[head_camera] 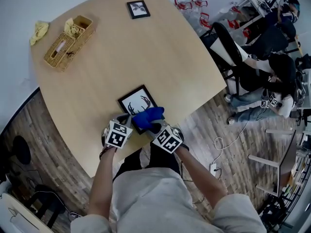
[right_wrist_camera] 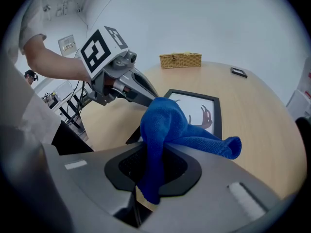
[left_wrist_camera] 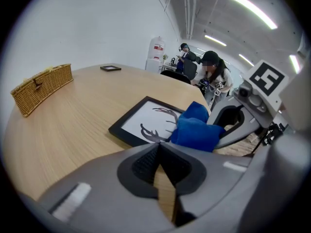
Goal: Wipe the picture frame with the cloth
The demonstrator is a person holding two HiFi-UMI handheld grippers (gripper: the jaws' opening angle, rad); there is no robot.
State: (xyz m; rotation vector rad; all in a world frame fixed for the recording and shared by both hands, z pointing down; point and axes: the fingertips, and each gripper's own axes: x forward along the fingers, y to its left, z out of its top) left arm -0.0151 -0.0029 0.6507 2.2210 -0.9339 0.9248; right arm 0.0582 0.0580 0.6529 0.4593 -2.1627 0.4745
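The right gripper (right_wrist_camera: 147, 177) pinches the soft cloth (right_wrist_camera: 166, 124) by a fold; ahead lies the stiff, probably glazed picture frame (right_wrist_camera: 197, 105). The left gripper (left_wrist_camera: 160, 152) is pressed together, empty.

Pale rounded wooden table (head_camera: 165, 57) on dark plank floor (head_camera: 46, 144), white walls (left_wrist_camera: 97, 28), ceiling strip lights (left_wrist_camera: 249, 9).

The room is brightly, evenly lit by ceiling strip lights (left_wrist_camera: 245, 8) above the worktop (left_wrist_camera: 73, 125). Gripper views are bent by fisheye distortion and blackened at the corners.
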